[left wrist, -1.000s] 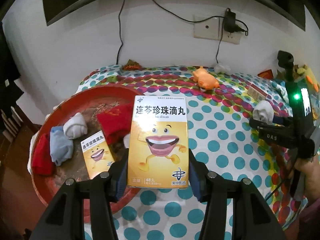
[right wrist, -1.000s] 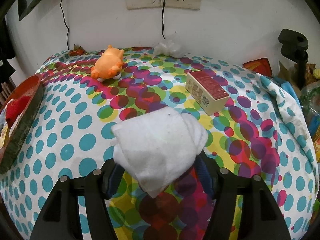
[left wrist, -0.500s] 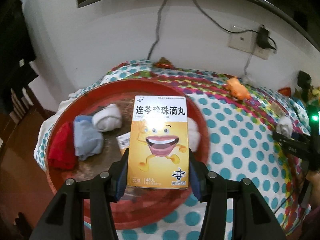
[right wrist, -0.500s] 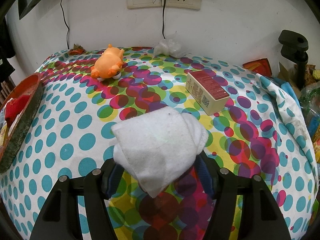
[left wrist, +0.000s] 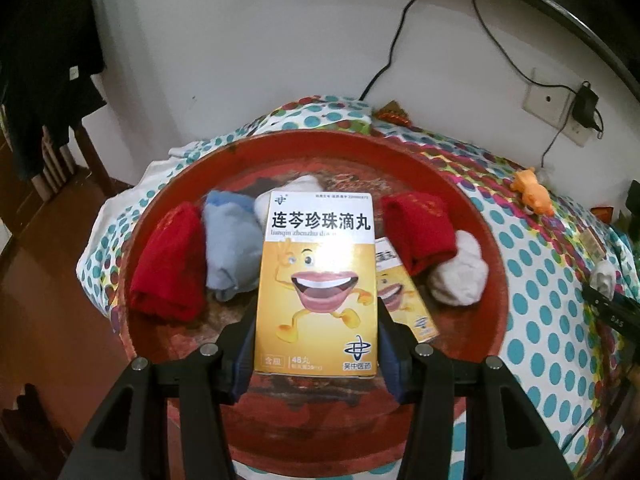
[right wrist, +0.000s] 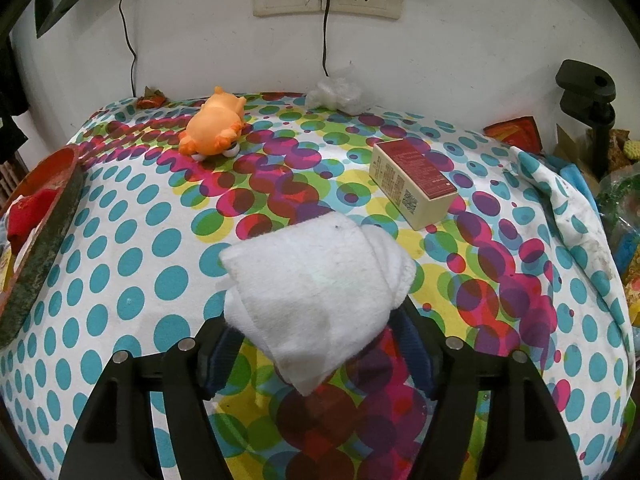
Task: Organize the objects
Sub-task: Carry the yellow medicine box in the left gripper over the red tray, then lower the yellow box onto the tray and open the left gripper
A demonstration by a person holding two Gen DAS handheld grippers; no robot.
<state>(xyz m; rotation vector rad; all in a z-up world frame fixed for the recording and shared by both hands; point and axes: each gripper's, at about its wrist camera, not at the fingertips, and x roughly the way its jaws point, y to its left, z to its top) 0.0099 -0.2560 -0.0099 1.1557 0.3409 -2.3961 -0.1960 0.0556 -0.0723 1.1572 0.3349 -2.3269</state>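
Yellow cardboard medicine box [left wrist: 316, 292]: upright, clamped between left tongs [left wrist: 316, 344], above round red tray [left wrist: 472, 216] holding rolled red, blue, white socks and second yellow box [left wrist: 404, 296]. Folded white cloth [right wrist: 316, 280]: between right tongs [right wrist: 316, 344], jaws just widening, over polka-dot table [right wrist: 132, 248]. Orange toy [right wrist: 214, 128], beige-red carton [right wrist: 412, 182] lie beyond.

We see a yellow-and-white box [left wrist: 316, 280] with a cartoon red-lipped mouth and black lettering, over a worn red tray [left wrist: 476, 216]. In the tray: two red socks [left wrist: 168, 264], a pale blue sock [left wrist: 230, 248], a grey-white sock [left wrist: 460, 276]. The surface [right wrist: 132, 248] wears a white cloth with teal dots, turning magenta, yellow and green mid-cloth. White folded sock [right wrist: 316, 288], orange toy [right wrist: 214, 128], cream box with dark red top [right wrist: 412, 182]. Claws [right wrist: 316, 344] black, blue pads.
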